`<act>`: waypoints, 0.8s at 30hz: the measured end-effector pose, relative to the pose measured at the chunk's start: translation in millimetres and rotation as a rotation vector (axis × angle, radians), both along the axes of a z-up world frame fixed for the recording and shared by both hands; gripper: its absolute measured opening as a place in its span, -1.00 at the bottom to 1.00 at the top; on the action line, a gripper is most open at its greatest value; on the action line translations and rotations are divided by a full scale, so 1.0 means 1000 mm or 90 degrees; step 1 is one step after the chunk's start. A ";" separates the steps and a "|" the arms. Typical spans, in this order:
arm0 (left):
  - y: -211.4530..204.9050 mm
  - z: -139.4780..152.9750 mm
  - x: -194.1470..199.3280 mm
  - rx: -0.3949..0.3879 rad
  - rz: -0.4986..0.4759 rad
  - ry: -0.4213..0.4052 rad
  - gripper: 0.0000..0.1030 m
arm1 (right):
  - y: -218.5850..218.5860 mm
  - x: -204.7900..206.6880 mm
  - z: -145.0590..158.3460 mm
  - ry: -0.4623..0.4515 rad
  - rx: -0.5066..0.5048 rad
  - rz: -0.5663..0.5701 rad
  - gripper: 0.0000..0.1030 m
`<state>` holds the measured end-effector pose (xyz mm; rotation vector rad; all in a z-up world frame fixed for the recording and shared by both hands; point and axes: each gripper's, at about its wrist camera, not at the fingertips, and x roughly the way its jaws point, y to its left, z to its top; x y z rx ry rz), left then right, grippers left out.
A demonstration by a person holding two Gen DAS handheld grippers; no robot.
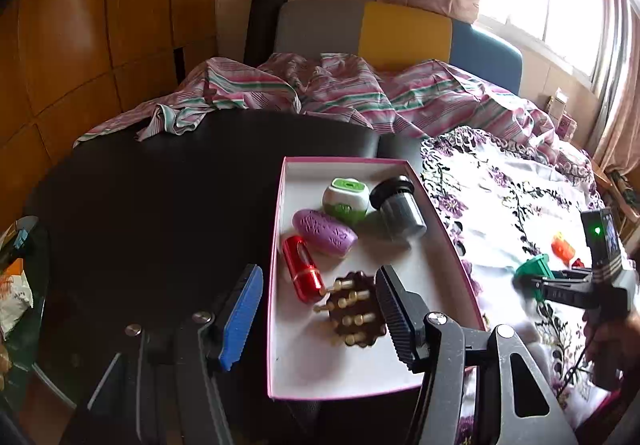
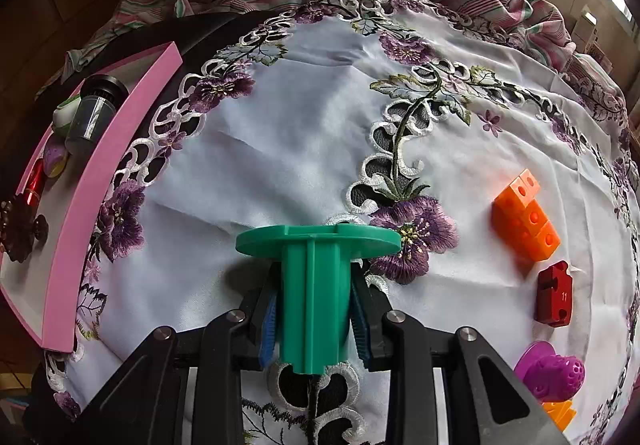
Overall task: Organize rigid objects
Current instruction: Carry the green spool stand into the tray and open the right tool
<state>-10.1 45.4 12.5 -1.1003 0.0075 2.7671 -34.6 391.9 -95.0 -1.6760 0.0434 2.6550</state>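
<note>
My right gripper is shut on a green plastic spool and holds it just above the embroidered cloth; it also shows in the left wrist view. My left gripper is open and empty over the near end of a pink-rimmed white box. The box holds a brown pegged wooden piece, a red capsule, a purple case, a green-white gadget and a dark jar. On the cloth lie orange blocks, a dark red block and a magenta piece.
The white cloth with purple flowers covers the right part of the black table. A striped sheet is bunched behind it. The box's pink wall stands left of the right gripper. A bag sits at the far left.
</note>
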 end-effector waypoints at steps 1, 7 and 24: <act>0.000 -0.001 0.002 -0.003 0.001 -0.001 0.16 | 0.000 0.001 0.000 0.001 0.000 -0.001 -0.41; -0.008 -0.008 0.005 0.003 0.007 -0.012 0.16 | -0.004 0.001 -0.001 0.005 0.016 -0.003 -0.42; -0.022 -0.021 0.004 0.031 0.024 -0.032 0.16 | -0.045 0.008 0.056 0.090 -0.057 -0.004 -0.42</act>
